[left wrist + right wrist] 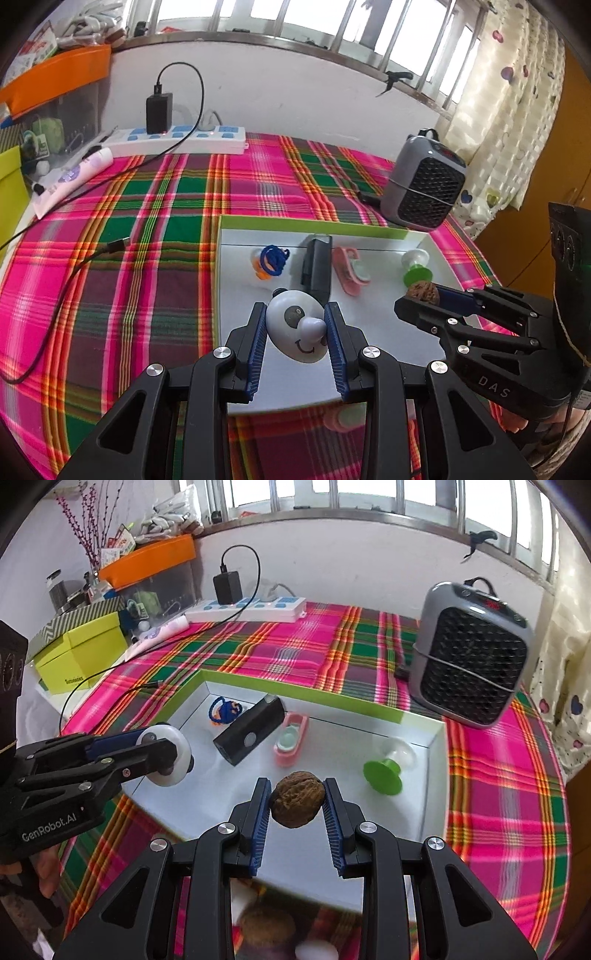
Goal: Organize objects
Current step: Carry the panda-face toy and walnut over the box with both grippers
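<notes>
My left gripper [295, 314] is shut on a white panda-face toy [295, 328], held above the near left part of a shallow white tray with a green rim [314, 223]. My right gripper [297, 788] is shut on a brown walnut [298, 803] over the tray's near middle. The walnut [423, 291] shows at the right gripper's tips in the left wrist view; the panda toy [171, 755] shows side-on in the right wrist view. In the tray lie a blue-corded orange trinket [269, 260], a black box [317, 267], a pink case [349, 269] and a green-and-white suction cup [415, 267].
A grey fan heater [472, 657] stands at the tray's far right corner on the plaid cloth. A white power strip [177, 140] with a black charger and trailing cable lies by the far wall. Yellow-green boxes [81, 653] and an orange-lidded bin sit left. Loose items lie below the tray's near edge.
</notes>
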A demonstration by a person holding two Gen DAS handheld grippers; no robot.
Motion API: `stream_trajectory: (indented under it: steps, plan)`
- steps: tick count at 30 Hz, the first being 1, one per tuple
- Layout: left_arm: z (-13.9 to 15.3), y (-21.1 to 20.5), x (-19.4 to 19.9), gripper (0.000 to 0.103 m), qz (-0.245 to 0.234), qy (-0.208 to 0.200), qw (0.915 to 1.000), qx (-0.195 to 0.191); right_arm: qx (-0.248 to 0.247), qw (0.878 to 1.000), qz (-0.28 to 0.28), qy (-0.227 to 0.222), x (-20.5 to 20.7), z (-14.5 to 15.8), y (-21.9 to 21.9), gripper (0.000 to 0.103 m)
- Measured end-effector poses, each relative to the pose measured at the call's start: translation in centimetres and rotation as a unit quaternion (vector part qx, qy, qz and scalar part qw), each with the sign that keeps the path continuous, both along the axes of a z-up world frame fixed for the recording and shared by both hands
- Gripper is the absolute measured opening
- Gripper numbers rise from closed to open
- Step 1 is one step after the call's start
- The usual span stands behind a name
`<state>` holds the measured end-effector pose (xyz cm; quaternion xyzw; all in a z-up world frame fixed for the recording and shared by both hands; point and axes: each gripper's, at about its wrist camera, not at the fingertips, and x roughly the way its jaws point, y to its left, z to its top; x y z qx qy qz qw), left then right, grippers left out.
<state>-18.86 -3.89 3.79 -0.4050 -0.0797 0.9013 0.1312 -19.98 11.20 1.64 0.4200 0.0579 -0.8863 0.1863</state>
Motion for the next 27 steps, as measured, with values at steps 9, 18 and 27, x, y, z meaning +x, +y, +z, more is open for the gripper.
stream_trajectory:
  steps: [9, 18, 27]
  plan:
    - [-0.8, -0.2, -1.8, 0.029, 0.004, -0.008, 0.9999, -0.006, 0.009, 1.000, -0.012, -0.009, -2.2, -0.8, 0.4, 0.030]
    - [-1.3, -0.2, -2.9, 0.029, 0.003, -0.010, 0.9999, -0.010, 0.026, 0.999, -0.015, -0.011, -4.3, -1.1, 0.3, 0.030]
    - [-1.3, 0.2, -3.8, 0.029, -0.001, -0.009, 0.9997, -0.023, 0.038, 0.999, -0.008, -0.017, -5.3, -1.6, -0.2, 0.030]
